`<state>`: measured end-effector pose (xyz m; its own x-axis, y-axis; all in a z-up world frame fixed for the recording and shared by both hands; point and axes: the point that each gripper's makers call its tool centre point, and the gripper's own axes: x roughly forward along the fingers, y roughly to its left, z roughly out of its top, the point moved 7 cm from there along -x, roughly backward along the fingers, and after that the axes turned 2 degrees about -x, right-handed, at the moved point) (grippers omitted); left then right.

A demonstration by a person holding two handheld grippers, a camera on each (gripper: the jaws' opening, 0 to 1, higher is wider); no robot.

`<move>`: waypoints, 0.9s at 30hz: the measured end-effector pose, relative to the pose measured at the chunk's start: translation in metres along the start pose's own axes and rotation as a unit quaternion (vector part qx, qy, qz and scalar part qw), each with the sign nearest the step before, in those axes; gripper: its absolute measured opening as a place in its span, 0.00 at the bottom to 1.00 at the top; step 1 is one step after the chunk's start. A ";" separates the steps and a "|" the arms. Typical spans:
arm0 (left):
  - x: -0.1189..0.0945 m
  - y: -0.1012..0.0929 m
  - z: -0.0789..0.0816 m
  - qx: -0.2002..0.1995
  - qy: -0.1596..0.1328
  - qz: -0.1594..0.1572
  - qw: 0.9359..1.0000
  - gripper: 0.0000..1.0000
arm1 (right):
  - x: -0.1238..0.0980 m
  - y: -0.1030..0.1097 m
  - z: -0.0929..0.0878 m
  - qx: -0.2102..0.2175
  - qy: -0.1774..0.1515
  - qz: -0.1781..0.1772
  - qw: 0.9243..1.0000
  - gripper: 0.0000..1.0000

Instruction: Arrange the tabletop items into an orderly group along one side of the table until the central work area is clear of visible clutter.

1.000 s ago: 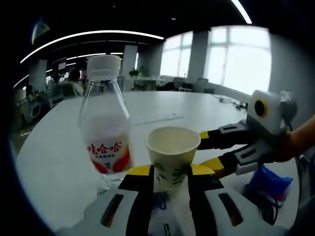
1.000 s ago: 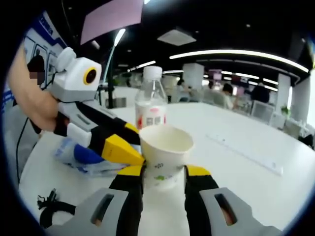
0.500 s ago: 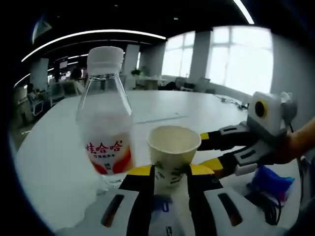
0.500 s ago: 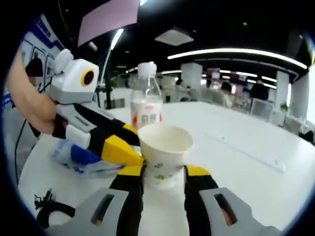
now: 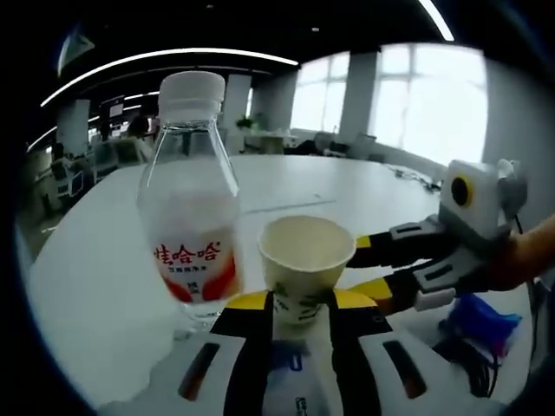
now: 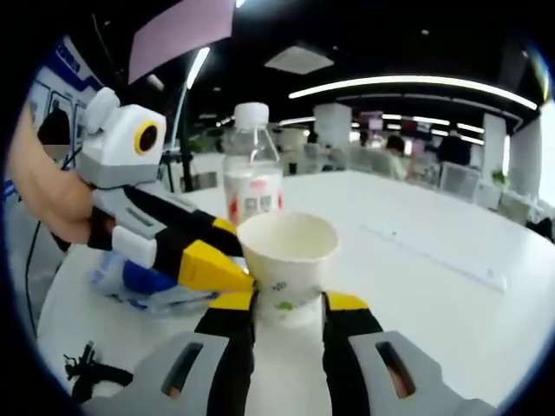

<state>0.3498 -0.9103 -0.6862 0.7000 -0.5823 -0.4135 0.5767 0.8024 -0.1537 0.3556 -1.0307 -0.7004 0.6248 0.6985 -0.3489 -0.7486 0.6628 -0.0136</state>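
**Cup held by both grippers beside bottle; placement pending**

Step in hand, as judged: the cup (image 5: pixel 303 269) is being carried or set toward the group forming at one side of the counter (image 5: pixel 104 286). In the left gripper view the left gripper (image 5: pixel 299 305) has its yellow-tipped fingers (image 5: pixel 244 303) pressed on either side of the cup's lower wall. In the right gripper view the right gripper (image 6: pixel 289 305) is likewise clenched about the same cup (image 6: pixel 286 264), and the left gripper (image 6: pixel 212 260) comes in from the left, its tip touching the cup wall. Whether the cup base rests on the counter cannot be told.

Next move, as judged: seat the cup upright just beside the bottle (image 5: pixel 191 217) without knocking it, then release one gripper before the other.

Surroundings: a blue packet (image 6: pixel 143 282) and a black cable (image 6: pixel 91 368) lie near the cup on the side away from the bottle. A long ruler-like strip (image 6: pixel 434 256) lies well apart on the open counter. The bottle stands upright, capped, close enough to be tipped
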 end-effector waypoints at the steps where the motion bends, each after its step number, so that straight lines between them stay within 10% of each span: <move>1: -0.001 -0.001 0.000 0.001 -0.002 0.001 1.000 0.23 | 0.000 0.000 0.000 0.003 0.000 -0.001 1.000 0.25; 27: -0.023 -0.008 -0.005 -0.012 0.006 0.007 1.000 0.32 | -0.016 0.008 -0.001 0.047 0.032 -0.013 0.998 0.44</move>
<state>0.3271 -0.9024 -0.6797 0.7031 -0.5687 -0.4270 0.5555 0.8141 -0.1694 0.3397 -1.0371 -0.6963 0.6260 0.6640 -0.4091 -0.7063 0.7051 0.0637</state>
